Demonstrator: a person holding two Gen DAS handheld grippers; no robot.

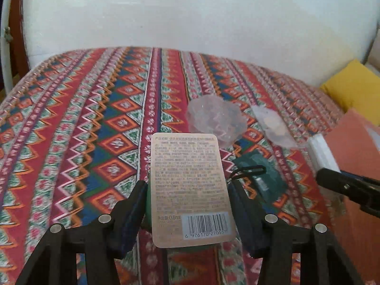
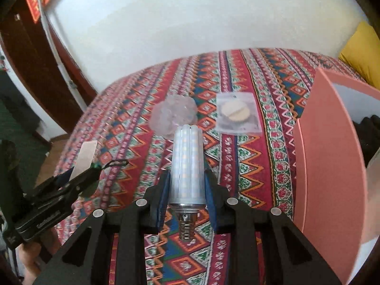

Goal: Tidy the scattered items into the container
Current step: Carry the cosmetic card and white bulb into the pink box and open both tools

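Between the fingers of the left gripper a flat beige card is clamped by its side edges, its printed back facing the camera; the small text is too blurred to read, though a barcode shows at its lower right. A green backing peeks out behind the card's edges, and what it belongs to is hidden. A black cord loop sticks out just beside the right finger, over a dark green patch on the cloth that is hard to make out.

In the right wrist view, the right gripper grips an LED corn bulb around its lower body, the screw base pointing back toward the camera and the frosted top pointing away.

Beyond both, on the patterned tablecloth, lie a crumpled clear plastic piece and, just to its right, a clear bag holding a round beige puff. In the left wrist view both are smeared.

At the right stands the pink box, its wall close beside the right gripper. Its interior is only partly seen: a white inner face and something dark within, cut off by the frame. Behind it a yellow cushion shows partly. The left gripper appears at the left edge of the right view, card edge-on.
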